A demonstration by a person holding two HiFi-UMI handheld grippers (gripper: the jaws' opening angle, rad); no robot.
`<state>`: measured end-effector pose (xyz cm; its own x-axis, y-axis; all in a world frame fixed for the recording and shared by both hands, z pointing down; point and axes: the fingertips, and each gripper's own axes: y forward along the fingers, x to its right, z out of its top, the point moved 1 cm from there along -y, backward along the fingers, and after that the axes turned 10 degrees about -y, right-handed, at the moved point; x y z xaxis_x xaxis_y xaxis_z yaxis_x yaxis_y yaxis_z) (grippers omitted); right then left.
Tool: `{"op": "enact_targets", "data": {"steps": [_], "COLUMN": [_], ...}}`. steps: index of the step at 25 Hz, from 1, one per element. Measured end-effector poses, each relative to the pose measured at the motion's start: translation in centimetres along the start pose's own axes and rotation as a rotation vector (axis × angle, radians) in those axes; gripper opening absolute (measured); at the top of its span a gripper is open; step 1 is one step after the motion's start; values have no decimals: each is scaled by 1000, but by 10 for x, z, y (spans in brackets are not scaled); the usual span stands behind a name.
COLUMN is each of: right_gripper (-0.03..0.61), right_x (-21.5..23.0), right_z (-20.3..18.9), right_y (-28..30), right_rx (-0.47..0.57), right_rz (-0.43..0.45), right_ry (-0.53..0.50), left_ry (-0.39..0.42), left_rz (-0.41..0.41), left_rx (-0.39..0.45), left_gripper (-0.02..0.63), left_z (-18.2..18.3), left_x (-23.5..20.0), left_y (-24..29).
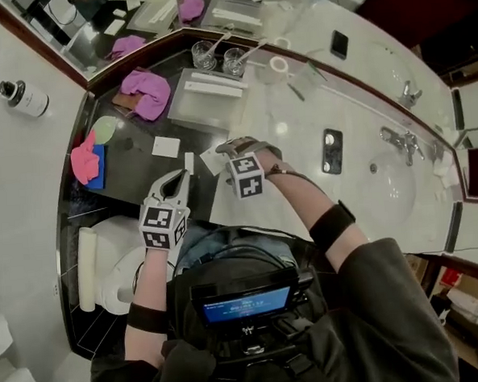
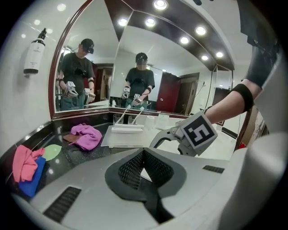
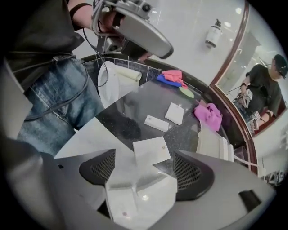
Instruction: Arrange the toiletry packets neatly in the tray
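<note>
The pale tray (image 1: 209, 95) stands at the back of the counter with long white items along its far edge. Flat white packets lie on the dark counter in front of it: a square one (image 1: 166, 146), a narrow one (image 1: 190, 162) and one (image 1: 212, 159) at the marble's edge. My right gripper (image 1: 227, 150) points steeply down over that last packet (image 3: 151, 150), jaws wide open around it, pads apart from it. A crumpled white packet (image 3: 139, 197) lies nearer the jaws' base. My left gripper (image 1: 177, 176) hovers shut and empty (image 2: 144, 155), left of the right gripper (image 2: 173, 134).
A magenta cloth (image 1: 146, 91) lies left of the tray, two glasses (image 1: 215, 58) behind it. A pink and blue cloth pile (image 1: 88, 159) and a green dish (image 1: 103, 128) sit at far left. The sink (image 1: 391, 177), faucet (image 1: 401, 140) and a black item (image 1: 332, 150) are right. A toilet (image 1: 119, 274) is below the counter.
</note>
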<state>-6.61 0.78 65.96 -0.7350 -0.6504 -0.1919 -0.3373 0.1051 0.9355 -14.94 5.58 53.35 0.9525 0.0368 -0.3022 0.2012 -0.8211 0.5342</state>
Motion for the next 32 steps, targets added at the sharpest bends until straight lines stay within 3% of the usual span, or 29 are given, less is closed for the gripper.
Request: {"op": "enact_targets", "data": {"steps": [8,16,26,32], "right_gripper": [439,426,387,385], "right_x": [13,13,12,15], "right_z": [-1,-5,-3,-1], "right_y": [52,74,72,66], "right_rx": [-61,-92,-81,-56], "right_rz": [171,323,290,239], "right_ry": [-112,-134,-139,-84], "left_ry": [-35,-73,-69,-65], "left_rz": [5,-5,-3,-11], "left_rx": [10,-6,-8,-17], "left_gripper": [2,2,2,2], "left_z": [-5,-8,-8,-5], "left_x": [-17,-26,-32,-34], "left_y": [-6,-6,1,2]}}
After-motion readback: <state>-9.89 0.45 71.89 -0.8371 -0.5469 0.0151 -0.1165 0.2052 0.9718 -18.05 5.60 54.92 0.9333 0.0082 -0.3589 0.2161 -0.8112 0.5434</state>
